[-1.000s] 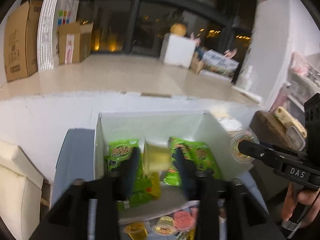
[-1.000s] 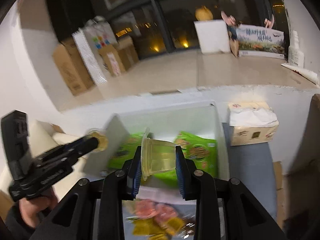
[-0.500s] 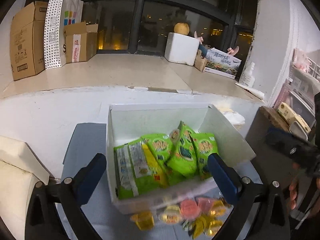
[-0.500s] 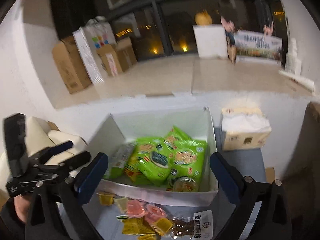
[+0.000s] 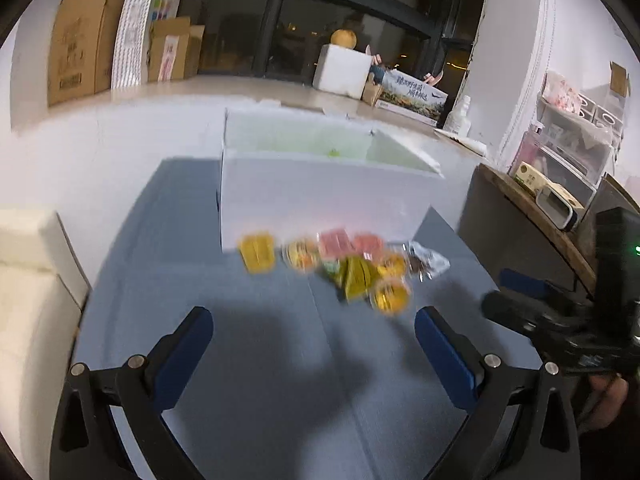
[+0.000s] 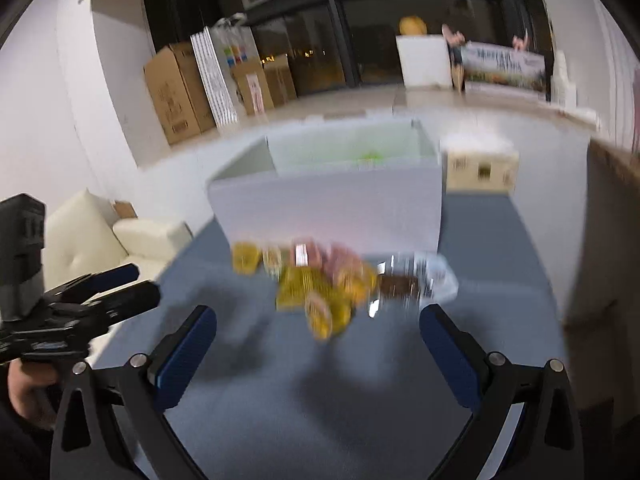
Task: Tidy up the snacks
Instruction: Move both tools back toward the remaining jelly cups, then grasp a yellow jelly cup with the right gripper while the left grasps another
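Snacks (image 5: 340, 268) lie in a loose heap on the blue mat (image 5: 248, 360), touching or just shy of the near wall of the white box (image 5: 320, 204). Motion blur softens the heap, but yellow cups, pink cups and a silver-brown wrapper (image 5: 428, 264) at its 3 o'clock end can be made out. Only a hint of green shows over the box rim.

In the left wrist view, the left gripper (image 5: 312, 340) stands spread as wide as it goes, with nothing between its blue pads (image 5: 188, 344); the heap sits at 12 o'clock from it, apart. The jaws have just been opening. The right gripper (image 5: 520, 312) shows at 3 o'clock, a hand (image 5: 608, 400) on its grip.

In the right wrist view, the right gripper (image 6: 316, 340) is likewise fully spread and empty, having just been opening, the heap just beyond it at 12 o'clock. A tissue box (image 6: 480, 164) stands at 3 o'clock of the white box.
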{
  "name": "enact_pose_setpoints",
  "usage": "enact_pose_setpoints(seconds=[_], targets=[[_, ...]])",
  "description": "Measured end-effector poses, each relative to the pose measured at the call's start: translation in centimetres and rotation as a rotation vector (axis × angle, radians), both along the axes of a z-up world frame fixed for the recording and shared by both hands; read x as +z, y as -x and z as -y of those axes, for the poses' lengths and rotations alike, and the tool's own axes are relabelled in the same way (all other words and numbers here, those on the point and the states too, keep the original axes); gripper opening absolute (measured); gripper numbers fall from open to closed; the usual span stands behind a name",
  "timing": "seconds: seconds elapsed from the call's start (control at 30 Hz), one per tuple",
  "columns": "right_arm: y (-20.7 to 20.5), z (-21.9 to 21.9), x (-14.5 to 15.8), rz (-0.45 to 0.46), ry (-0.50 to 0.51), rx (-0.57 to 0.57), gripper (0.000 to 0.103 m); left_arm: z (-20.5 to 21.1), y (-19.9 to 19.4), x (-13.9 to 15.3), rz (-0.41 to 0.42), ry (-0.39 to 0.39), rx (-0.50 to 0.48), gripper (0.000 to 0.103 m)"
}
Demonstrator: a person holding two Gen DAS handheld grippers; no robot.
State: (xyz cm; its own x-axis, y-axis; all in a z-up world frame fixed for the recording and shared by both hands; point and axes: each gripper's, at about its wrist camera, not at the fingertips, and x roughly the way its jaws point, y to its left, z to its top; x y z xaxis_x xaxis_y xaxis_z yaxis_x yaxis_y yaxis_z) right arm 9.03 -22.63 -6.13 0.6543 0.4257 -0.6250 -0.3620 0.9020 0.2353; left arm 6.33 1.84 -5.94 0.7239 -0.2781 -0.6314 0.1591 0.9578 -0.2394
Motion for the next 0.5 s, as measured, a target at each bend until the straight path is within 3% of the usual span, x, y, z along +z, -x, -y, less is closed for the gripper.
enact_pose_setpoints(seconds=[0.37, 0.5], targets=[[-7.3, -2.3, -5.8, -0.183, -0.004, 0.045, 0.100, -0.7, -0.2, -2.3, -0.062, 0.026, 0.036, 0.103], [-8.2, -2.9, -6.9, -0.192, 0.040, 0.039, 0.066, -1.1, -0.5, -2.9, -0.077, 0.029, 0.044, 0.103]])
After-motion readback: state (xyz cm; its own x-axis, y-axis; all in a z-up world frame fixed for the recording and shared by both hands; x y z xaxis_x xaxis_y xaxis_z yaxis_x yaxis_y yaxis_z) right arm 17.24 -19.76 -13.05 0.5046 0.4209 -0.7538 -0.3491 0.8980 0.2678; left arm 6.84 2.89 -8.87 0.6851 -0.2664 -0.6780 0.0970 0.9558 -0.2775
